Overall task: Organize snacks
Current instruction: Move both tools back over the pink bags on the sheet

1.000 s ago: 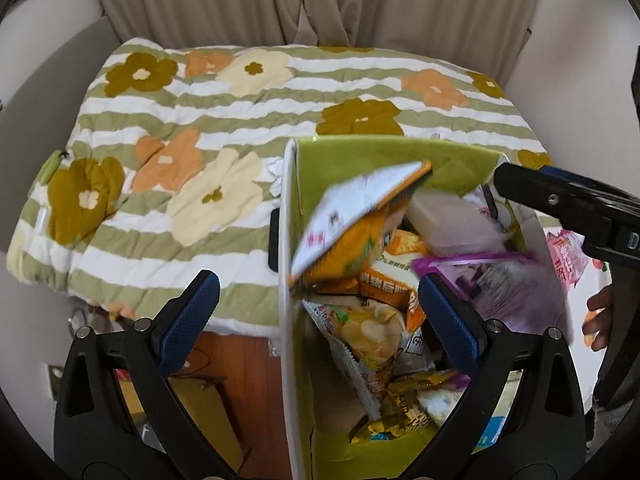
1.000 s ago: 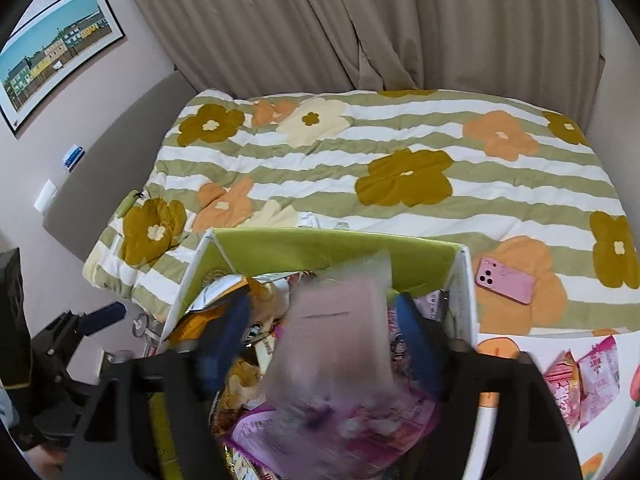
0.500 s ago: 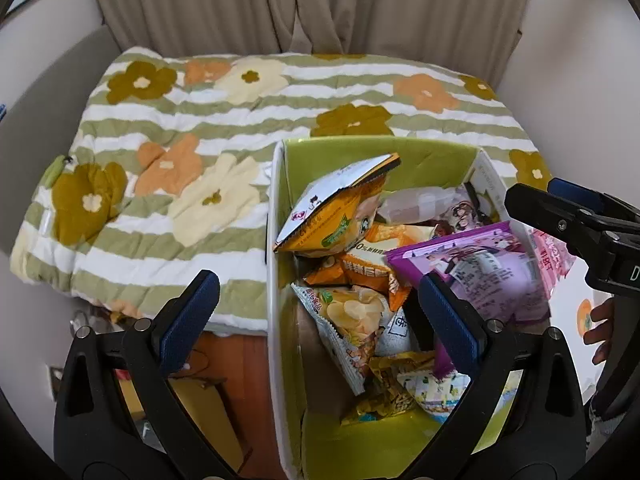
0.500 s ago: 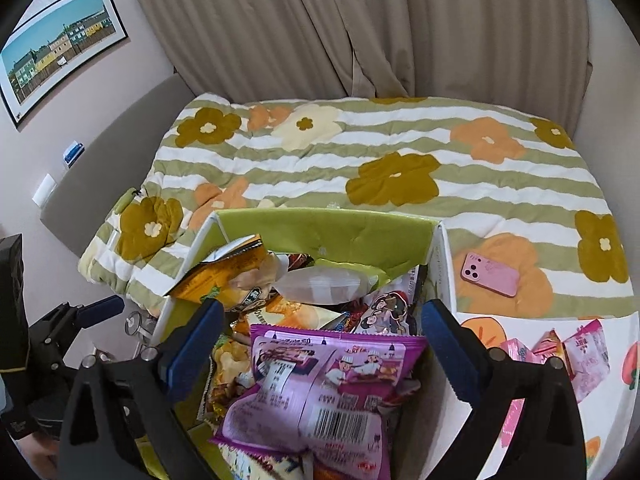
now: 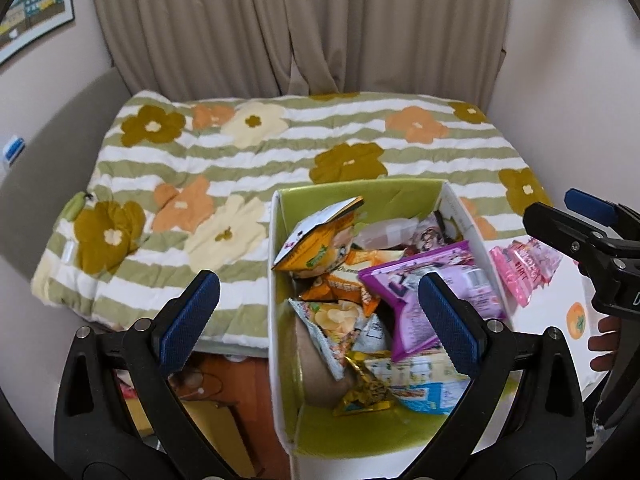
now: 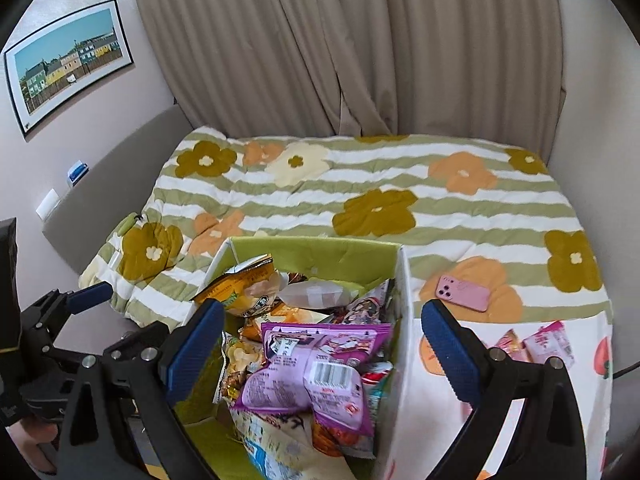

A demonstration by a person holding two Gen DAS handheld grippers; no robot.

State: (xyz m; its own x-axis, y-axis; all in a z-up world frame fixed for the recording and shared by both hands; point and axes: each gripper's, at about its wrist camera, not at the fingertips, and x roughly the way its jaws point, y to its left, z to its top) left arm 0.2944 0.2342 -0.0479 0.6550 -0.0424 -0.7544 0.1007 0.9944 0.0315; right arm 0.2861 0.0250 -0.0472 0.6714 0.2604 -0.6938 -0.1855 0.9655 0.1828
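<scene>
Purple snack bag (image 6: 316, 364) lies lengthwise in box (image 6: 316, 254), barcode up; both grippers (image 5: 316, 316) (image 6: 322, 344) agape, empty.

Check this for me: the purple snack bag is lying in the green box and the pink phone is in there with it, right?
Not quite. The purple snack bag is in the green box, but the pink phone lies outside it on the floral quilt; the right wrist view shows it.

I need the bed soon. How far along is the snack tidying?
Mostly done: the box holds many packets, with the purple bag on top. Nothing is in hand; the left claw and right claw are both open. Left: the pink packets beside the box.
</scene>
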